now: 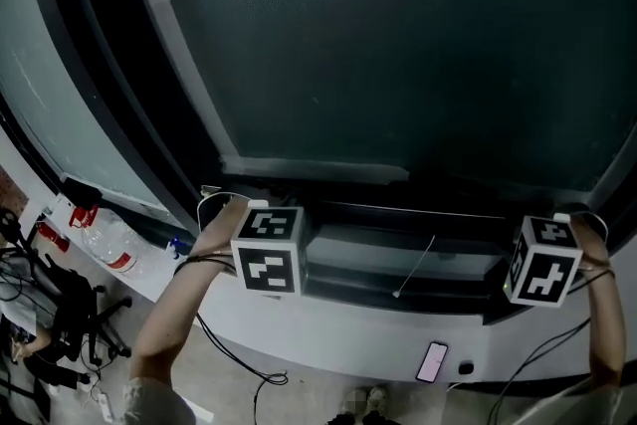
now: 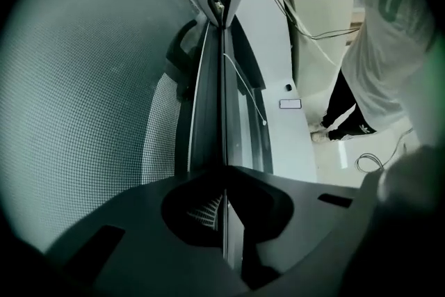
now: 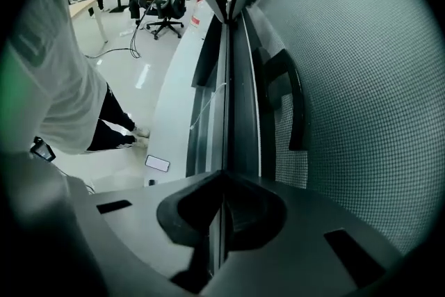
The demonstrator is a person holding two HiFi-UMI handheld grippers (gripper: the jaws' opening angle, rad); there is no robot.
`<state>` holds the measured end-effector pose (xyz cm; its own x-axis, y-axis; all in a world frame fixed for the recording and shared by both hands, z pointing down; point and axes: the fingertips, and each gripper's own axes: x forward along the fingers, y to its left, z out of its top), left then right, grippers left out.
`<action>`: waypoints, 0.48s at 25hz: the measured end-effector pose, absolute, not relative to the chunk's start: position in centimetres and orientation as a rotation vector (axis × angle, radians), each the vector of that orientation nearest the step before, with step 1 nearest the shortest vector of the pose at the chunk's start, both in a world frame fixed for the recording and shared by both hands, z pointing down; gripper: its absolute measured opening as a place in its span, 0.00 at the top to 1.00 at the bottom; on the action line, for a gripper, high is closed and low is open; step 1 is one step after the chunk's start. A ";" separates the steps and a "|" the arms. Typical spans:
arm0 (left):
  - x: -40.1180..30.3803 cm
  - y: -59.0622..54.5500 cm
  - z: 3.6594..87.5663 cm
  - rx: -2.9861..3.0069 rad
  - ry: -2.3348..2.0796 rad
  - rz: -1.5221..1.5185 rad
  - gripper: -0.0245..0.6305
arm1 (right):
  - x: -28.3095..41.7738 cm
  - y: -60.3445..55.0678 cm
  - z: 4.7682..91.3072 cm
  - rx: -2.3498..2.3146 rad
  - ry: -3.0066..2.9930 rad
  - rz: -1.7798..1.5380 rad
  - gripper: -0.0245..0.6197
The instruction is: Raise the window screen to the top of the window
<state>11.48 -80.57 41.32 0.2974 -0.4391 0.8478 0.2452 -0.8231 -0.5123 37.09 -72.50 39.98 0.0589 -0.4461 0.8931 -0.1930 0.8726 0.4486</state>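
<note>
The window screen (image 1: 398, 45) is a dark mesh filling the upper head view. Its thin bottom bar (image 1: 418, 211) runs between my two grippers, low above the sill. My left gripper (image 1: 261, 206) is at the bar's left end, and its jaws (image 2: 222, 170) are shut on the bar's thin edge (image 2: 208, 101). At the right end, my right gripper (image 1: 557, 217) is shut on the same edge (image 3: 229, 94), which runs between the jaws of the right gripper (image 3: 221, 174). Both point steeply down. Each gripper view shows the other gripper at the bar's far end.
A white pull cord (image 1: 413, 274) hangs in front of the dark frame below the bar. A phone (image 1: 432, 361) lies on the white sill (image 1: 338, 328). A plastic bottle (image 1: 105, 239) and an office chair (image 1: 70, 314) are at the lower left. Cables trail from both hands.
</note>
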 end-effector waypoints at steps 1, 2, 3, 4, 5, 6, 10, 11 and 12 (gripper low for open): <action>11.4 -80.6 41.3 -2.000 0.177 -1.567 0.93 | 37.2 -72.5 40.1 0.543 -1.519 -0.221 0.93; 11.4 -80.7 41.3 -1.992 0.182 -1.569 0.93 | 37.2 -72.6 40.2 0.560 -1.517 -0.243 0.93; 11.3 -80.7 41.4 -1.978 0.185 -1.579 0.93 | 37.2 -72.6 40.2 0.573 -1.516 -0.265 0.93; 11.3 -80.7 41.4 -1.959 0.186 -1.593 0.93 | 37.1 -72.6 40.2 0.584 -1.512 -0.287 0.93; 11.3 -80.6 41.3 -1.938 0.188 -1.603 0.93 | 37.0 -72.5 40.0 0.594 -1.503 -0.311 0.93; 11.3 -80.5 40.9 -1.920 0.199 -1.603 0.93 | 37.1 -72.3 39.5 0.608 -1.492 -0.340 0.93; 11.4 -81.3 35.7 -1.882 0.330 -1.494 0.93 | 37.4 -73.0 34.3 0.720 -1.452 -0.476 0.93; 11.4 -81.6 34.0 -1.871 0.364 -1.466 0.93 | 37.4 -73.2 32.7 0.748 -1.437 -0.509 0.93; 11.4 -81.8 32.3 -1.853 0.398 -1.440 0.93 | 37.5 -73.5 31.0 0.777 -1.419 -0.543 0.93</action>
